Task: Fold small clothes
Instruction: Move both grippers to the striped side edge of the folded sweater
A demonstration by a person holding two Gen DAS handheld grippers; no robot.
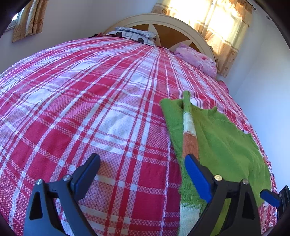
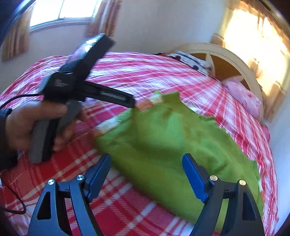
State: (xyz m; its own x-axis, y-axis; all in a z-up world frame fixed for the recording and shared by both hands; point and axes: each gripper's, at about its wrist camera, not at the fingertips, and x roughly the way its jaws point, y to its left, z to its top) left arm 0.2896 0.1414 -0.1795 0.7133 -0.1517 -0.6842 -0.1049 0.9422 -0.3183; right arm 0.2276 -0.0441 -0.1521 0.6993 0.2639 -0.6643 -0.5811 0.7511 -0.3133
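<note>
A small green knitted sweater lies flat on the red and white plaid bed cover, with an orange, white and green striped sleeve laid along its left side. My left gripper is open and empty, its right finger over the sleeve edge. In the right wrist view the sweater is blurred. My right gripper is open and empty over the sweater's near edge. The left gripper shows there, held in a hand, its tip at the sweater's far left edge.
A patterned pillow and a pink bundle lie by the wooden headboard. A white wall runs along the bed's right side. Curtained windows stand behind. A black cable trails at the left.
</note>
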